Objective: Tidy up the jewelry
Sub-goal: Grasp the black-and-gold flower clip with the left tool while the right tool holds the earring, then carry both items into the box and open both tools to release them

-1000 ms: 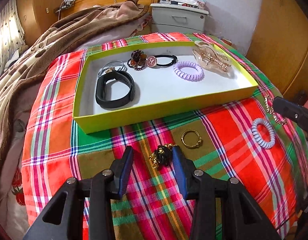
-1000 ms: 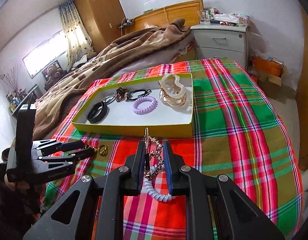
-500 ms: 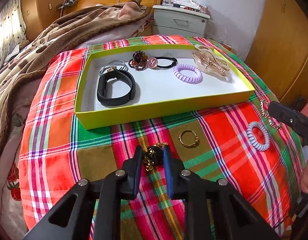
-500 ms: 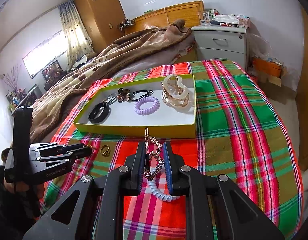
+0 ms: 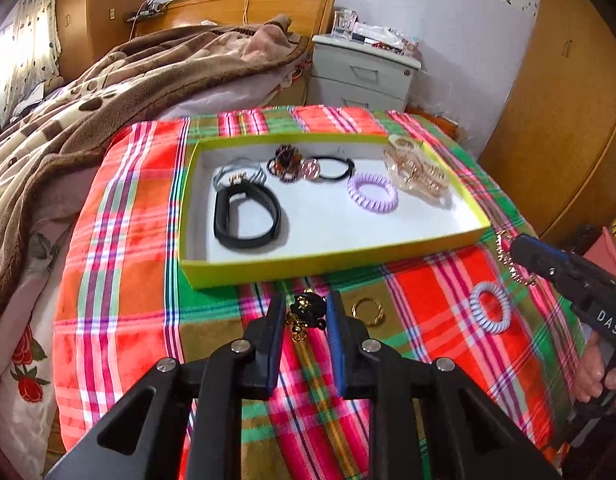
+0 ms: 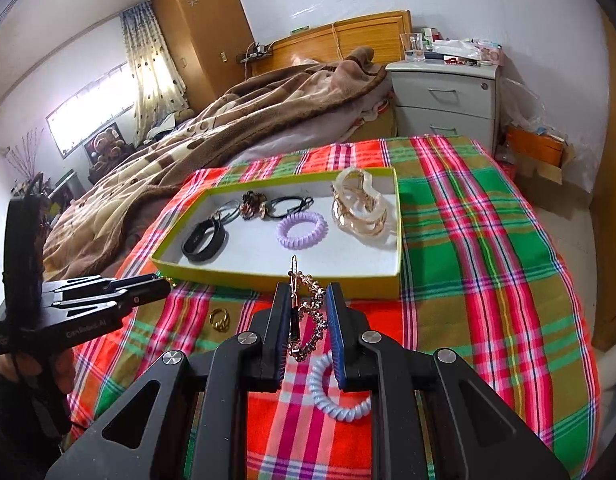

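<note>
Left gripper (image 5: 306, 312) jaws clamped on a black-and-gold brooch (image 5: 304, 310) just before the yellow tray (image 5: 328, 266), right gripper (image 6: 308, 312) jaws pinching a gold chain (image 6: 312, 316), gold ring (image 5: 368, 311) and white coil hair tie (image 5: 490, 307) on the plaid cloth (image 5: 124, 240) beside the tray.

White capital letters "DAS" are printed on the black body of the right gripper (image 5: 520, 249), seen at the right edge of the left wrist view; any further letters are hidden by the frame edge. Pale lettering runs along the black side of the left gripper (image 6: 164, 285) in the right wrist view; it appears to begin "Gen" and end "AI", but the middle is too blurred to read. No other text is legible.
</note>
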A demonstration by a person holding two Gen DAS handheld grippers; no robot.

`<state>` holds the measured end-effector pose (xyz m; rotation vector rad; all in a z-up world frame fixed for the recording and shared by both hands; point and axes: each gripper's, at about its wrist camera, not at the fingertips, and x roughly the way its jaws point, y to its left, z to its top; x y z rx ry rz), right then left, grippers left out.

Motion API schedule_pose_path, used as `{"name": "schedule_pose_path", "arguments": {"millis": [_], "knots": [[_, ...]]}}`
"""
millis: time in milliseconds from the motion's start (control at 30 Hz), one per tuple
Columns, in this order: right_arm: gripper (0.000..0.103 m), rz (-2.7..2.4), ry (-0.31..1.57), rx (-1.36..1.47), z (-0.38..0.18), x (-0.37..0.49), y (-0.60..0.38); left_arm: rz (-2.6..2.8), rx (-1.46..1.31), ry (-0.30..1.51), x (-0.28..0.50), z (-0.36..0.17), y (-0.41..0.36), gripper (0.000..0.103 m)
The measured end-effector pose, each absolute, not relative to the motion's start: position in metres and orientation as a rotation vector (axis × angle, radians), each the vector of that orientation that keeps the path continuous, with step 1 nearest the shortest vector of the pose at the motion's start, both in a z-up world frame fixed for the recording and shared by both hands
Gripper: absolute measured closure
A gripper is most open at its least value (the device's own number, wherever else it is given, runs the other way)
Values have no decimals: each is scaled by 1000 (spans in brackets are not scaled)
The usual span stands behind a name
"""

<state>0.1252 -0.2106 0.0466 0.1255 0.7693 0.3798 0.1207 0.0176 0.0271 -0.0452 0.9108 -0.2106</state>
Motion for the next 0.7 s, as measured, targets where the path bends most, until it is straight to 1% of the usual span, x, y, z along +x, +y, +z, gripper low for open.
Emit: {"name": "schedule_pose_path", "arguments": {"millis": [267,700], "knots": [[84,351,750,110,55,146,-205,-233,-74,868,146,47,17,82],[85,330,811,75,34,193,-194,-257,-96,899,206,39,5,82]]}}
